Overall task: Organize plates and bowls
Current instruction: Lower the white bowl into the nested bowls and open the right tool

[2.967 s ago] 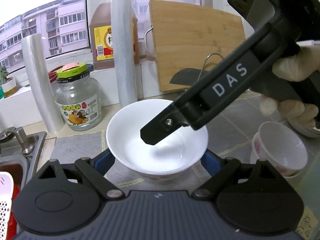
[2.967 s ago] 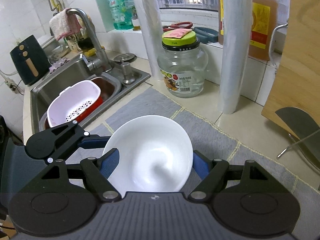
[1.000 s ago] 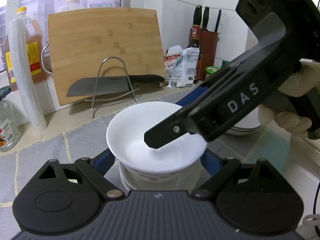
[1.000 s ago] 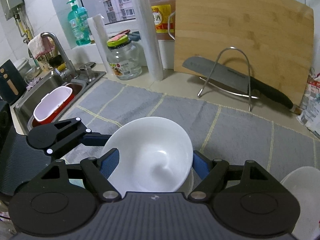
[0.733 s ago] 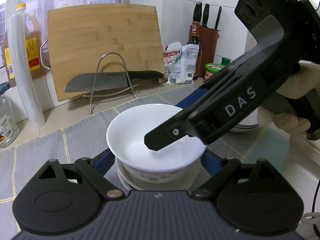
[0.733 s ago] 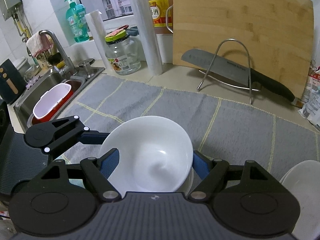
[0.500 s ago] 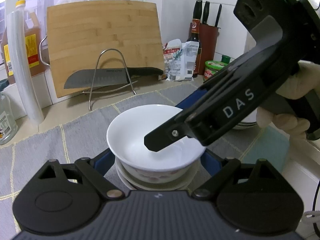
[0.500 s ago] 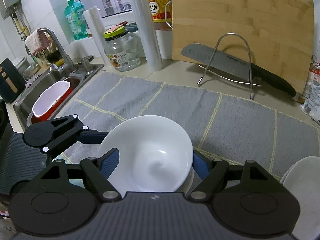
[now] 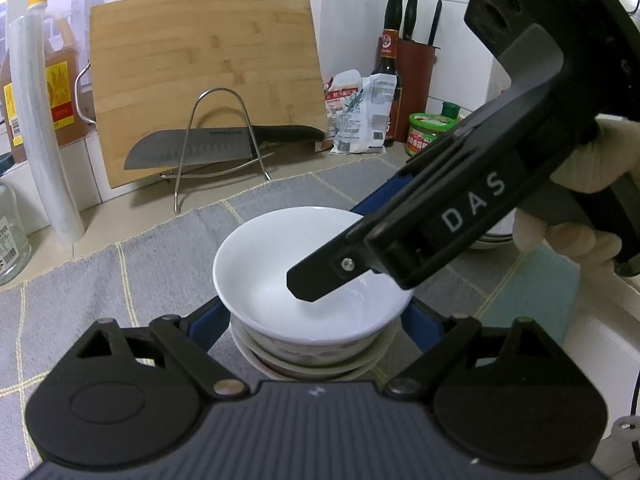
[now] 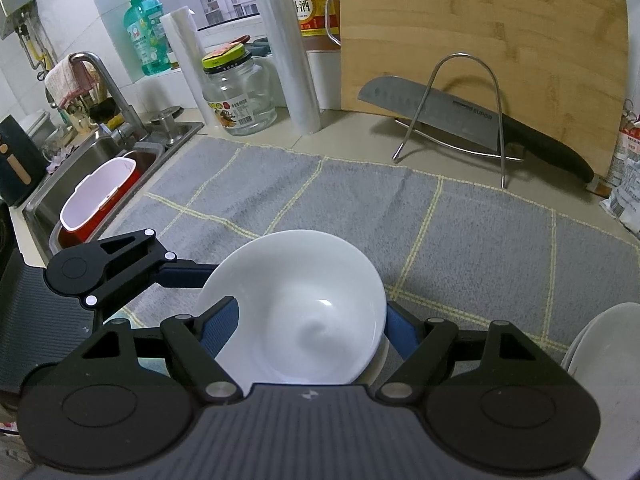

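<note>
three seconds ago the white bowl (image 9: pixel 280 264) sat alone on the grey mat (image 10: pixel 360 200) near the sink end, with the glass jar (image 10: pixel 240 96) and the cling-film roll (image 10: pixel 288 48) close behind it; now it has been carried along the counter and rests in the bowl below (image 9: pixel 304 360), whose rim and patterned wall show beneath it, with the bamboo cutting board (image 9: pixel 204 76) and the knife (image 9: pixel 200 148) on its wire stand (image 9: pixel 216 148) behind. over the last second little has changed — the upper bowl has settled slightly lower into the one under it, and both hands have hardly shifted. the left gripper (image 9: pixel 316 320) has its blue pads at the two sides of the upper bowl, at a middling spread, and they look pressed against its wall, though the contact itself is partly hidden by the bowl's rim. the right gripper (image 10: pixel 312 326) comes in from the other side, one blue pad inside the bowl and the other outside its rim — its jaws narrower, pinching the rim between them. in the left view its black finger (image 9: pixel 332 276) reaches down into the bowl's hollow, held by a gloved hand (image 9: pixel 576 200). a stack of white dishes (image 10: pixel 600 380) stands just to the right on the mat, and the sink (image 10: pixel 92 168) with its red-and-white basket (image 10: pixel 96 196) lies well off to the left.
</note>
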Tool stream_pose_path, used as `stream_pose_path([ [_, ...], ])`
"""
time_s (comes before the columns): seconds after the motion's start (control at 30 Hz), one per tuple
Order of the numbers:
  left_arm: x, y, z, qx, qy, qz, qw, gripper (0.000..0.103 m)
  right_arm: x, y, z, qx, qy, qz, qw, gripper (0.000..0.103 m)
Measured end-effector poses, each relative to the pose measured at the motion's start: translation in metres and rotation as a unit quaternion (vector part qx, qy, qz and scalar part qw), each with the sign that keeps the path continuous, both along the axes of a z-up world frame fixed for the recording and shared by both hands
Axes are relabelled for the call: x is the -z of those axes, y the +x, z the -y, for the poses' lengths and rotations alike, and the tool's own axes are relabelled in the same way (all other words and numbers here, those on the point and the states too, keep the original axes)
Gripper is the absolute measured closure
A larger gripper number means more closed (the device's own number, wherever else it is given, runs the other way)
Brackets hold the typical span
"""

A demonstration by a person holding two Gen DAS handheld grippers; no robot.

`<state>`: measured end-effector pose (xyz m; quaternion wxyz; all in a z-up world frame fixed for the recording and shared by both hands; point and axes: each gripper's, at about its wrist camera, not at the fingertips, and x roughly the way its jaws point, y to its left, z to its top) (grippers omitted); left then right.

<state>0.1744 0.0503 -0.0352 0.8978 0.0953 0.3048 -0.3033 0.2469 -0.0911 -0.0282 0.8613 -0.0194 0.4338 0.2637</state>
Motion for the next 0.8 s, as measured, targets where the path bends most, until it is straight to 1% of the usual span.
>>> stream_pose_path([
  [0.13,0.001,0.000,0.001,0.002,0.003,0.000,1.0000,0.011,0.001,0.000,0.000,-0.001,-0.002,-0.003,1.000,0.019],
  [0.2,0.004,-0.001,0.002,0.004,0.009,0.002,0.9999,0.010,0.002,0.001,0.000,-0.002,0.000,-0.005,1.000,0.017],
  [0.23,0.005,-0.001,0.003,0.006,0.013,0.004,0.9999,0.010,0.003,0.000,0.000,-0.004,0.000,-0.003,1.000,0.013],
  [0.3,0.006,-0.003,0.001,0.010,0.011,0.008,0.9999,0.006,0.003,-0.003,-0.002,-0.005,-0.004,0.010,1.000,0.007],
  [0.33,0.005,-0.004,-0.001,0.012,0.006,0.009,0.9999,0.004,0.003,-0.005,-0.002,-0.006,-0.004,0.014,1.000,0.006],
  [0.43,0.004,-0.008,-0.007,0.013,0.002,0.009,0.9999,0.004,0.003,-0.011,0.000,-0.007,-0.002,0.027,1.000,0.003],
  [0.53,0.005,-0.012,-0.015,0.011,0.003,0.006,0.9999,0.004,0.004,-0.018,0.005,0.002,0.002,0.045,0.999,0.003],
  [0.7,0.012,-0.020,-0.033,0.004,-0.008,-0.017,0.9998,0.004,0.006,-0.037,0.015,0.015,0.014,0.079,0.997,0.000],
  [0.8,0.021,-0.019,-0.039,0.000,-0.002,-0.039,0.9992,0.004,0.010,-0.049,0.021,0.008,0.014,0.089,0.996,0.000],
])
